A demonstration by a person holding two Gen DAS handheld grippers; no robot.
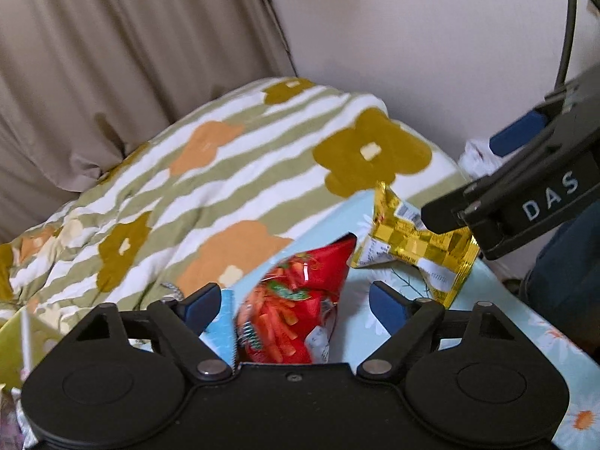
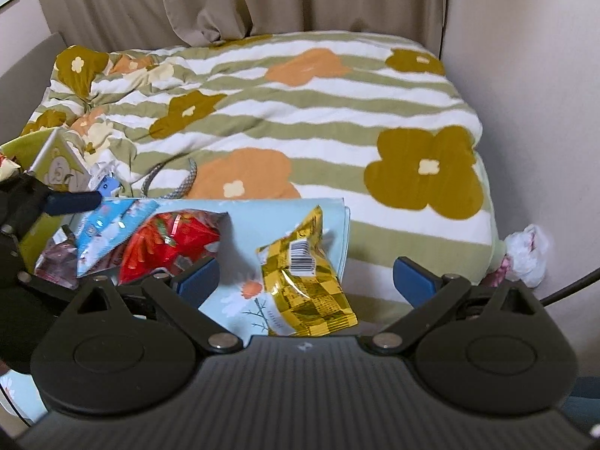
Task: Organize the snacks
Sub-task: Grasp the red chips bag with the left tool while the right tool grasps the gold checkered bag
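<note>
Fingers (image 1: 296,305) apart astride red packet (image 1: 296,300)

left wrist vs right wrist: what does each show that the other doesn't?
Left wrist only: the right gripper from outside, reaching over the gold snack packet.
Right wrist only: a blue snack packet, a green box, the packet's barcode, a plastic bag by the wall.
Both: the gold packet, the red snack bag, the floral duvet, the curtain.

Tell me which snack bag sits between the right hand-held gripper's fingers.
The gold checkered bag, barcode side up, on the light-blue daisy cloth. The red bag and blue bag lie further left, outside those open fingers.
</note>
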